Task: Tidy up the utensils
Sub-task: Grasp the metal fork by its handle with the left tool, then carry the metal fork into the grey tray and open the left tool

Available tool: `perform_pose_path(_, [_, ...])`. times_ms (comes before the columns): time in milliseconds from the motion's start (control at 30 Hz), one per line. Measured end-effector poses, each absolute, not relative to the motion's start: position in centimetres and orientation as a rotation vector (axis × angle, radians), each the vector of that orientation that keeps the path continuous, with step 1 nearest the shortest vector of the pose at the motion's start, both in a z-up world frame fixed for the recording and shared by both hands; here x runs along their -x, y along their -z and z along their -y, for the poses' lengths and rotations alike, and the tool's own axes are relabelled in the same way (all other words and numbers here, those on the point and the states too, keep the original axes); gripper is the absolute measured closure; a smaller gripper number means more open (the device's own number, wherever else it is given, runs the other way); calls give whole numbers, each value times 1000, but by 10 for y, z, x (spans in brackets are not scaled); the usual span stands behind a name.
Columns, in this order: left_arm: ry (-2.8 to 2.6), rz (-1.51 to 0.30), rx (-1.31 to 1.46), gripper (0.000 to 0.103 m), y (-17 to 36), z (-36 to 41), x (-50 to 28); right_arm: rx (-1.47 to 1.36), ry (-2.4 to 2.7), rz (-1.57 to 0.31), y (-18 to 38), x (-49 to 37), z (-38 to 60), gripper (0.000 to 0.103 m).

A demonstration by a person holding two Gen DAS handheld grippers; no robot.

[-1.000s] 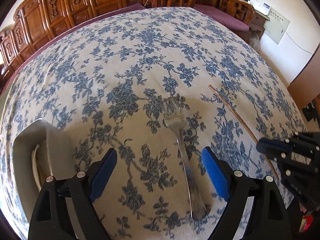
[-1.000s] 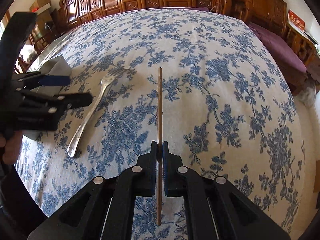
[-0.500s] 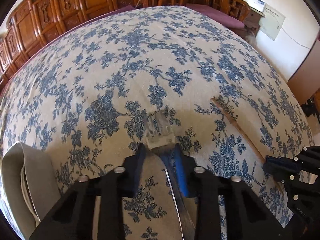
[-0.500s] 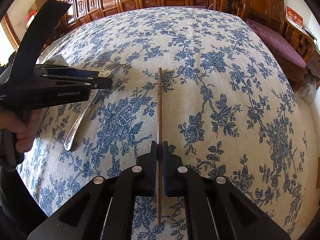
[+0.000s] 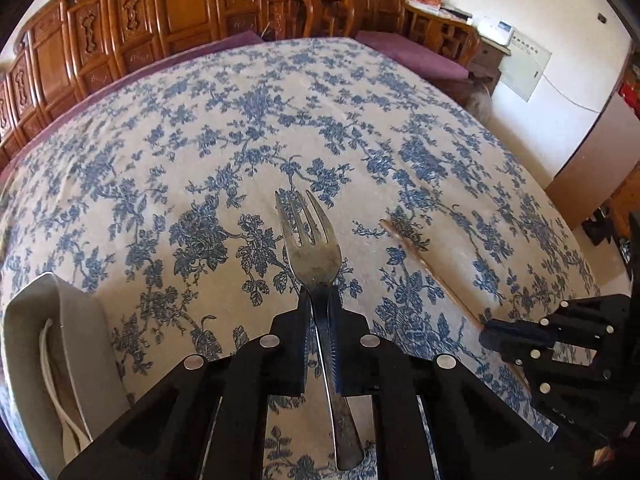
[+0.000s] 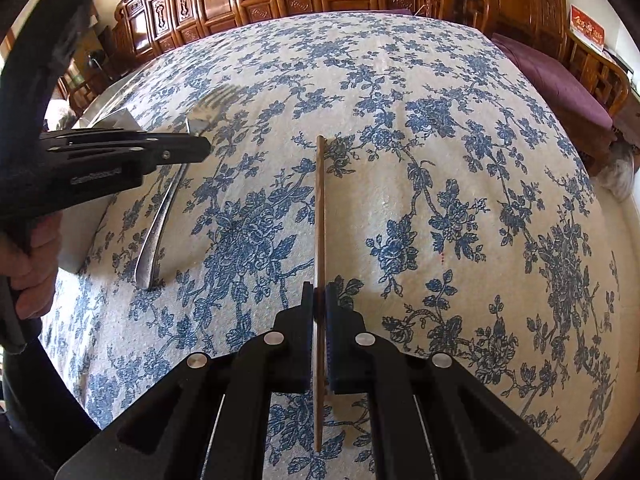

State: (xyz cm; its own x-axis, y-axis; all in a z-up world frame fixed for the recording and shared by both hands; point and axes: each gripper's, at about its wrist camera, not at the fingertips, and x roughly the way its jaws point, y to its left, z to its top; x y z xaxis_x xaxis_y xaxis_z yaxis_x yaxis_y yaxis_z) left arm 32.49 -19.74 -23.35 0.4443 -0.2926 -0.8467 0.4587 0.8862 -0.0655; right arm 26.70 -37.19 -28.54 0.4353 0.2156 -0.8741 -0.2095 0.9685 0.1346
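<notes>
Your left gripper (image 5: 320, 300) is clamped on the fork (image 5: 310, 248) at its neck: stiff, slick steel, handle-heavy, so expect it to pivot. It looks lifted off the desk (image 5: 240, 140), though I can't be sure. Your right gripper (image 6: 319, 300) pinches the light, rigid chopstick (image 6: 320, 208) near mid-length, held low and level, pointing forward.

Right gripper (image 6: 319, 300) clamped on chopstick (image 6: 320, 208); left of chopstick, left gripper (image 6: 188, 148) pinching fork (image 6: 160, 220) above tablecloth (image 6: 460, 200).
</notes>
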Motion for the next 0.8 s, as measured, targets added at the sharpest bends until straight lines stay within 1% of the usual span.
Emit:
perform_pose_path(233, [483,-978,-148,96,219,186,-310,-3,-274,-1082,281,-262,364,96])
perform_pose_path(467, [481,-897,-109,97,194,166,-285,10,-294,-1053,269,-256,351,97])
perform_pose_path(567, [484,-854,-108,101,184,159,-276,17,-299,-1047,266,-253,347,97])
perform_pose_path(800, [480,-811,-103,101,174,149,-269,30,-302,-1036,258,-249,339,97])
